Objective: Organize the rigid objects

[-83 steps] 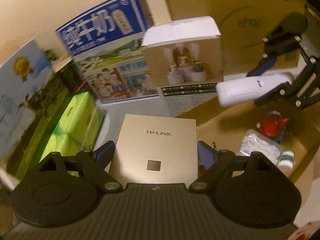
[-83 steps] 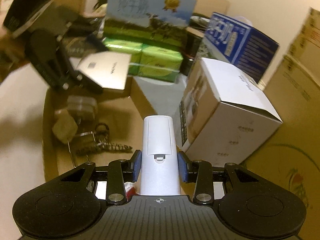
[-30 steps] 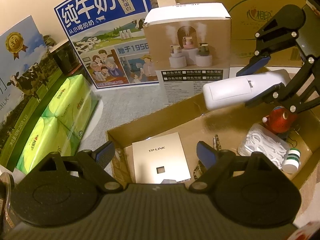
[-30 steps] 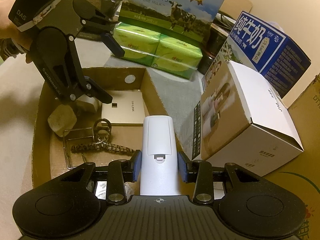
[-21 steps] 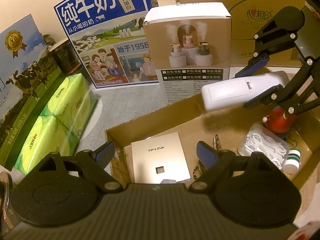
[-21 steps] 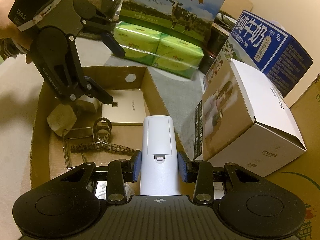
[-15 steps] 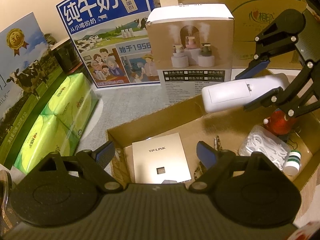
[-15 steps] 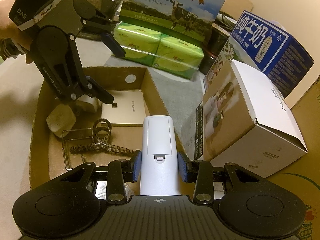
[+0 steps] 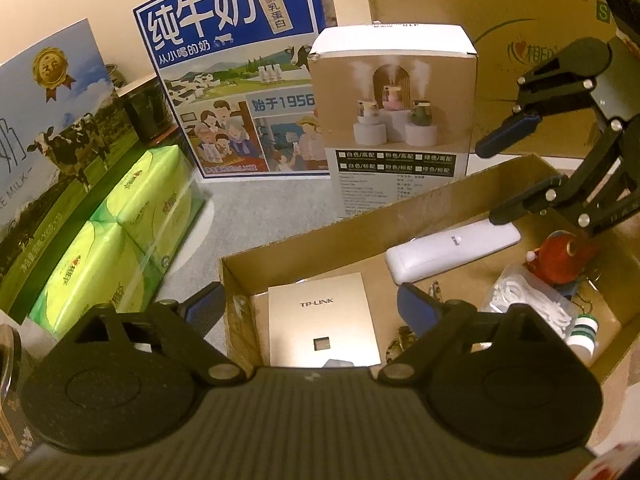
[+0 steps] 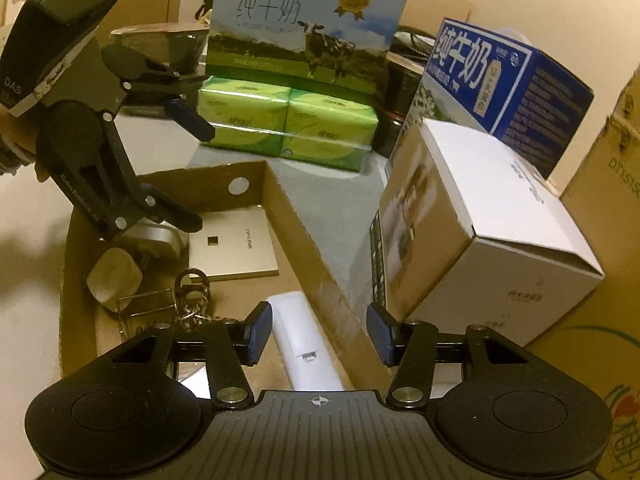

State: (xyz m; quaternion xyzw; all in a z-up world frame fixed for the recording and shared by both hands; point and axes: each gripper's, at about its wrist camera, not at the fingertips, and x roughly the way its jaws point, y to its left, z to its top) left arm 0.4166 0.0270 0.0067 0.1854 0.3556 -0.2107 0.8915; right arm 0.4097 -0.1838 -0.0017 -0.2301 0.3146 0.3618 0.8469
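A shallow cardboard box (image 9: 280,242) (image 10: 304,248) holds small items. A gold TP-LINK panel (image 9: 320,320) (image 10: 234,244) lies flat at one end. A white remote-shaped device (image 9: 452,250) (image 10: 306,344) lies on the box floor by the long wall. My left gripper (image 9: 310,306) is open and empty above the panel. My right gripper (image 10: 318,334) is open and empty just above the white device; it also shows in the left wrist view (image 9: 508,176).
The box also holds a red figurine (image 9: 560,256), a bag of white floss picks (image 9: 528,308), a small jar (image 9: 584,330), a braided keychain (image 10: 192,300) and a beige block (image 10: 114,278). Beside it stand a humidifier carton (image 9: 394,120), milk cartons (image 9: 236,80) and green tissue packs (image 9: 112,240).
My right gripper has opened and let go of the white device, which now lies in the box. My left gripper has stayed open above the panel it released earlier.
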